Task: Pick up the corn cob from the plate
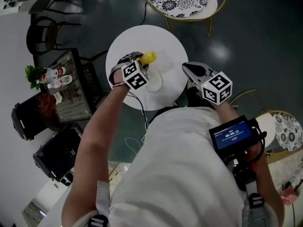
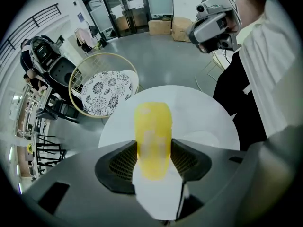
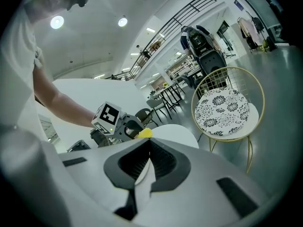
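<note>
My left gripper is shut on a yellow corn cob, held above the round white table. In the left gripper view the corn cob stands clamped between the two dark pads, its tip sticking out past them. A white plate lies on the table just beside and below the left gripper. My right gripper hovers over the table's right edge with its jaws closed on nothing. From the right gripper view the left gripper and the corn cob show to the left.
A gold-framed chair with a floral seat stands beyond the table. A second floral seat sits at the right. A glass side table with bottles and a plant and black chairs stand to the left. The floor is dark and glossy.
</note>
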A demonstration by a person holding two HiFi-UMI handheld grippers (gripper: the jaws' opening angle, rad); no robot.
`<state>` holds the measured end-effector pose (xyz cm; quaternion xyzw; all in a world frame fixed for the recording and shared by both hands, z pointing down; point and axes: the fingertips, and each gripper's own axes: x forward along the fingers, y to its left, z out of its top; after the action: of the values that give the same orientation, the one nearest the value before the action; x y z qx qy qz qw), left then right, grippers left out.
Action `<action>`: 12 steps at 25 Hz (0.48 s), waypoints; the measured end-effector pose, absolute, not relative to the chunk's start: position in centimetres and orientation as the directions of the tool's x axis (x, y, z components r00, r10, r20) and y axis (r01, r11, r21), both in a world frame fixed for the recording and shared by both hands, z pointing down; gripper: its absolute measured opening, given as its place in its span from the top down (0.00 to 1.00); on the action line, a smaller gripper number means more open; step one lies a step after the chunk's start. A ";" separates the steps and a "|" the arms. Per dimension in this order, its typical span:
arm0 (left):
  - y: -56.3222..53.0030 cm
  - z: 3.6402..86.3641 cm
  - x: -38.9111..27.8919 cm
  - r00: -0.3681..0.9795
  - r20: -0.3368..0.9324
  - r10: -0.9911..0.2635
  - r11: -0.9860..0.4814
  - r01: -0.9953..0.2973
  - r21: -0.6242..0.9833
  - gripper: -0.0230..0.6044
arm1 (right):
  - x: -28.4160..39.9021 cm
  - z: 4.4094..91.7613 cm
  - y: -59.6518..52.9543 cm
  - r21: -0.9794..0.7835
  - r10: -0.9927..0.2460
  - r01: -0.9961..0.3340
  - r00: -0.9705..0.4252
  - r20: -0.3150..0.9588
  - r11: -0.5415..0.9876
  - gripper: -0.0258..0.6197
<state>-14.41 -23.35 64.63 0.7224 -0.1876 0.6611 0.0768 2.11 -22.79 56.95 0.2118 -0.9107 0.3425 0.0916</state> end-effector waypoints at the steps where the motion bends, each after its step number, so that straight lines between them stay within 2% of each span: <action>1: -23.6 64.7 -14.5 0.058 0.984 -0.170 -0.917 -0.374 -0.137 0.60 | 2.0 56.9 -22.9 -0.586 -0.323 -0.449 -0.893 0.312 0.675 0.95; 12: -25.3 66.9 -15.5 0.041 0.991 -0.127 -0.936 -0.335 -0.106 0.60 | 1.8 57.1 -22.4 -0.595 -0.315 -0.451 -0.892 0.323 0.666 0.95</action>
<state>-15.49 -25.26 66.95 0.7172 -0.1612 0.6736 0.0772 1.81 -22.40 57.07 0.2110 -0.9075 0.3500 0.0967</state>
